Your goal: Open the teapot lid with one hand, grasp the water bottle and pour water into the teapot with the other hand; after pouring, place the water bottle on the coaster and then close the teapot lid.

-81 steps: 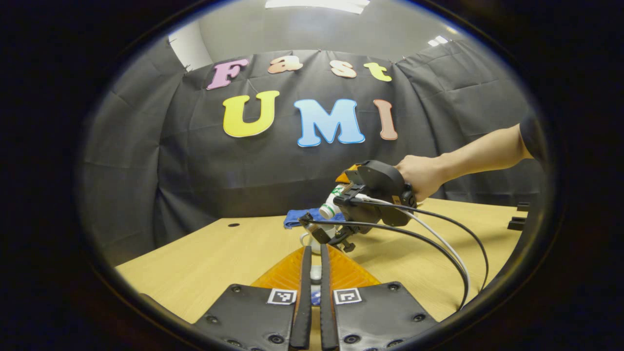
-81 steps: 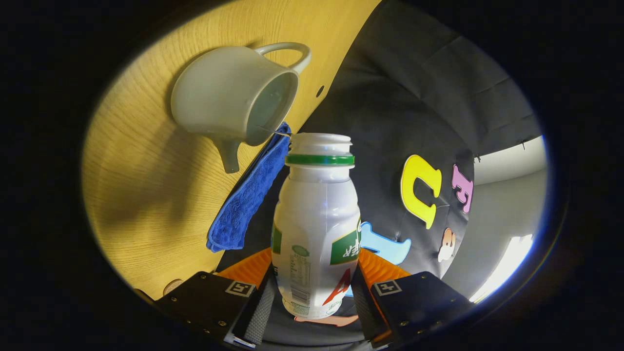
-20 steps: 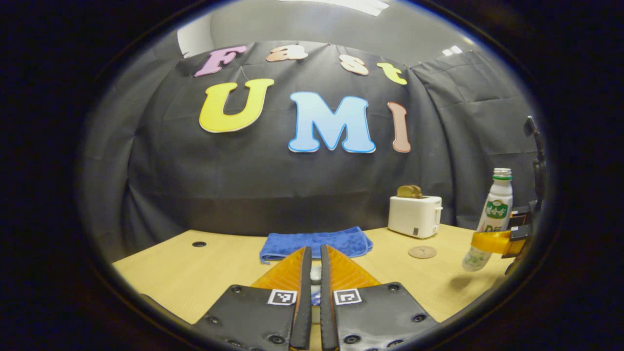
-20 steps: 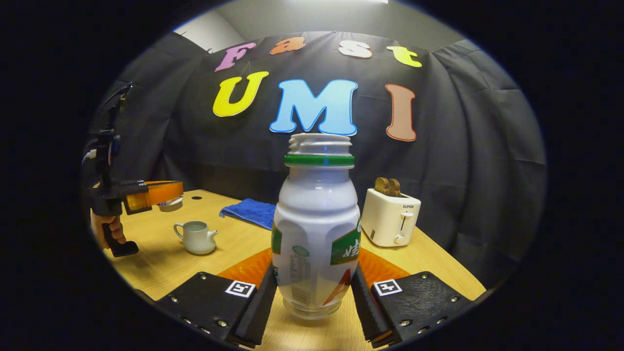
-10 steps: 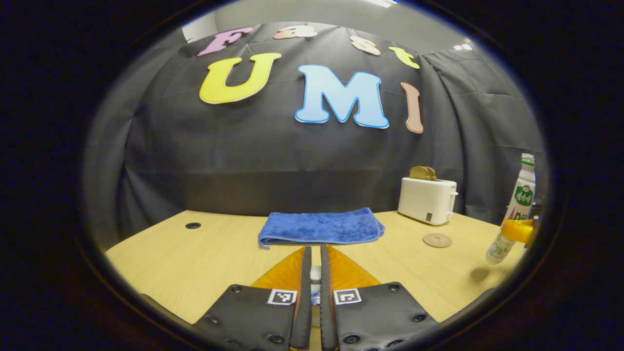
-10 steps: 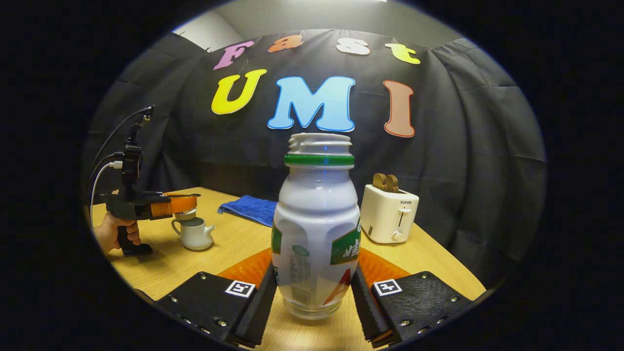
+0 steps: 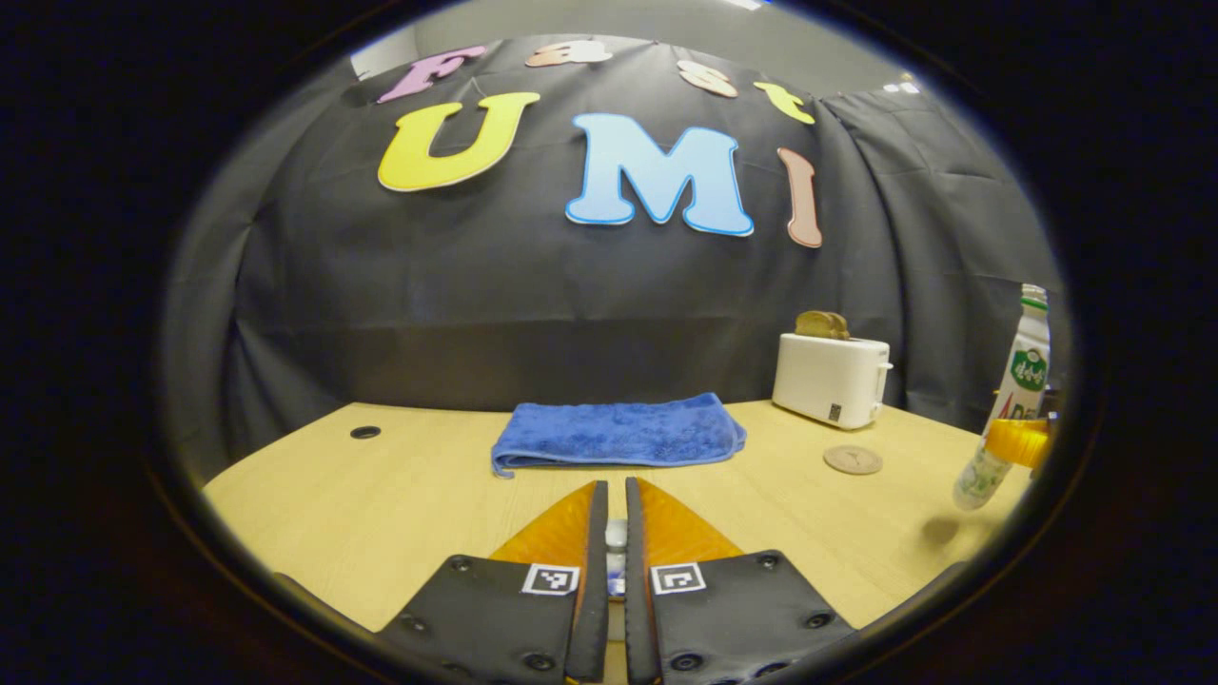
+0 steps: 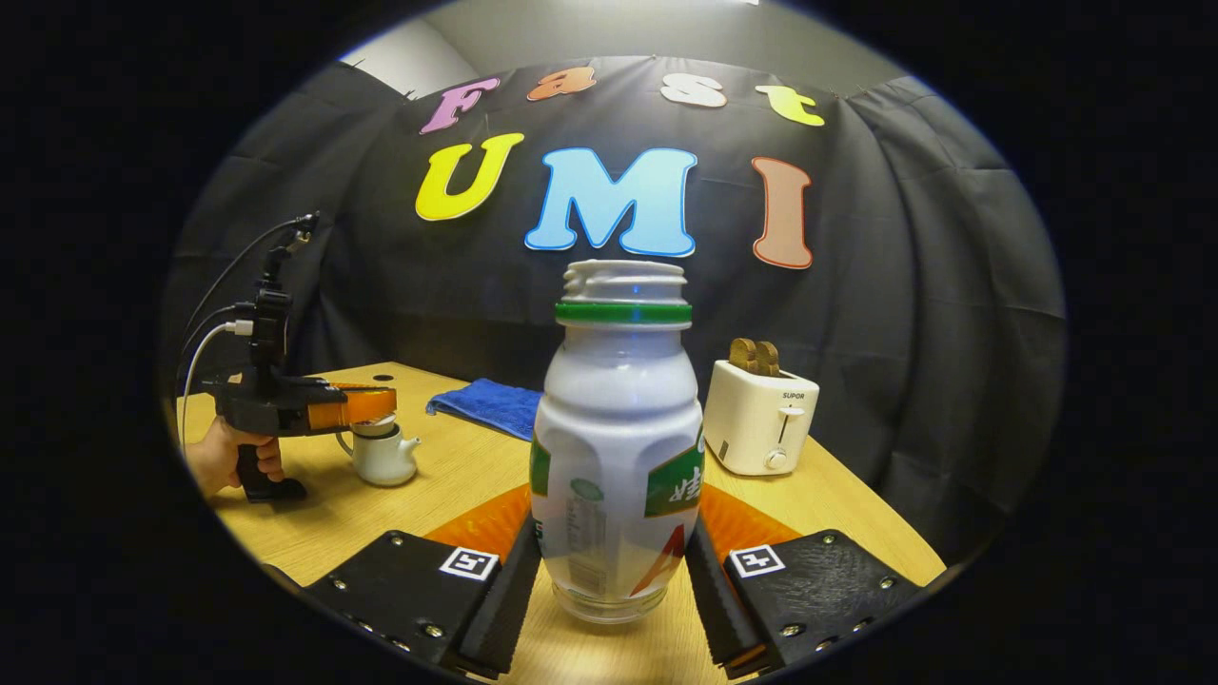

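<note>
Booth with black cloth wall, light wood desk (image 7: 400, 495). Water bottle (image 8: 617, 447) sits upright between our right gripper (image 8: 614, 595) fingers, both pressing its sides, base at or just above the desk, cap off. In the left gripper view the bottle (image 7: 1011, 400) hangs clear of the desk, shadow beneath, and the coaster (image 7: 853, 459) lies nearby on bare wood, toward the toaster (image 7: 830, 379). So we judge the bottle is not yet on the coaster.

Teapot (image 8: 385, 455) stands far left in the right gripper view, with our left gripper (image 8: 357, 407) directly over it, lid (image 8: 379, 425) at or on the rim; we cannot tell if it is seated. In the left gripper view the left gripper (image 7: 609, 571) fingers are nearly together, pinching something small and pale, probably the lid knob.

Risks: the coaster lies out of the right gripper view, so we may set the bottle off-centre or on its edge and tip it; open neck means a spill. Lid released tilted could slide off the rim.

Blue towel (image 7: 618, 436) lies behind, well apart.
</note>
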`<state>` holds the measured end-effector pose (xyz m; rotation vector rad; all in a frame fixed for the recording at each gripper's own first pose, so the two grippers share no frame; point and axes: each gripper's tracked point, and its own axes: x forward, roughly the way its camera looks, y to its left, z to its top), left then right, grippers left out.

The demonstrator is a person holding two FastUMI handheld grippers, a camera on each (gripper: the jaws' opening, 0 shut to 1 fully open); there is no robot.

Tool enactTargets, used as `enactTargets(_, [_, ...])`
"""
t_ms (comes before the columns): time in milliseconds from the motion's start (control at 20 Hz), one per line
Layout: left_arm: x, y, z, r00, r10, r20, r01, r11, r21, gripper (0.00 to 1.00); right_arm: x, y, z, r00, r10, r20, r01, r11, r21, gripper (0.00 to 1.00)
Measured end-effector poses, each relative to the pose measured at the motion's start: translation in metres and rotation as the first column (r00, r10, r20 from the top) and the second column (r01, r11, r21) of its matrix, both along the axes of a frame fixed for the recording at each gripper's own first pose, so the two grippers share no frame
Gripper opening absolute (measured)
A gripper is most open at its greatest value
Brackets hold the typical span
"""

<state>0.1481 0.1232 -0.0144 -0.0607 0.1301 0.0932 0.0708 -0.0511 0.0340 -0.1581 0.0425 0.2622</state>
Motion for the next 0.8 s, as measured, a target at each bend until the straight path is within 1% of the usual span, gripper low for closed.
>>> enactTargets(250, [0.002, -0.002, -0.01, 1.0, -0.001, -0.024, 0.0, 1.0, -0.02, 0.18, 0.0, 0.0, 0.001, 1.0, -0.002, 0.001, 0.002, 1.0, 0.001, 0.74])
enactTargets(500, [0.001, -0.003, -0.014, 1.0, 0.009, -0.028, -0.009, 1.0, -0.013, 0.18, 0.0, 0.0, 0.0, 1.0, -0.005, -0.001, 0.005, 1.0, 0.0, 0.74])
enactTargets(600, [0.001, -0.004, -0.013, 1.0, -0.002, -0.03, 0.001, 1.0, -0.024, 0.18, 0.0, 0.0, 0.0, 1.0, -0.01, -0.003, 0.01, 1.0, 0.003, 0.74])
enactTargets(700, [-0.002, -0.006, -0.013, 1.0, -0.012, -0.024, 0.011, 0.999, -0.053, 0.23, 0.002, -0.002, -0.002, 1.0, -0.02, -0.007, 0.02, 1.0, 0.005, 0.74])
enactTargets(750, [-0.005, -0.003, -0.007, 1.0, -0.002, -0.014, 0.002, 0.998, -0.06, 0.23, 0.002, -0.002, -0.002, 1.0, -0.022, -0.007, 0.022, 1.0, 0.009, 0.74])
enactTargets(800, [-0.008, 0.002, -0.001, 1.0, 0.008, 0.003, -0.007, 0.998, -0.063, 0.27, 0.003, -0.003, -0.001, 1.0, -0.027, -0.006, 0.027, 1.0, 0.01, 0.74])
